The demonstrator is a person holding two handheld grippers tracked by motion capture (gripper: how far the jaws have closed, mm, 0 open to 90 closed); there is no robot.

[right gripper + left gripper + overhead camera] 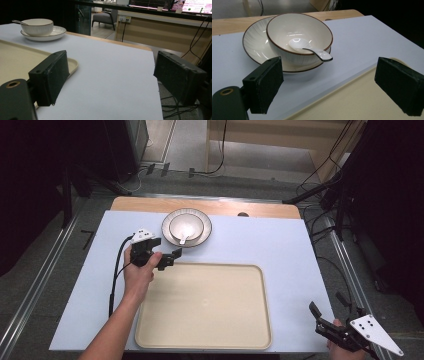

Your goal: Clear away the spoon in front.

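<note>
A white bowl with a brown rim stands on a ribbed white plate at the back of the table. A white spoon lies in the bowl, its handle over the near rim. My left gripper hovers open just in front and left of the plate, at the far left corner of the beige tray. In the left gripper view the bowl, spoon and plate lie ahead of the open jaws. My right gripper is open and holds nothing, low at the table's front right corner.
A white sheet covers the wooden table. In the right gripper view the tray lies to the left, with the bowl and plate far off. Cables and stand legs crowd the floor at the right.
</note>
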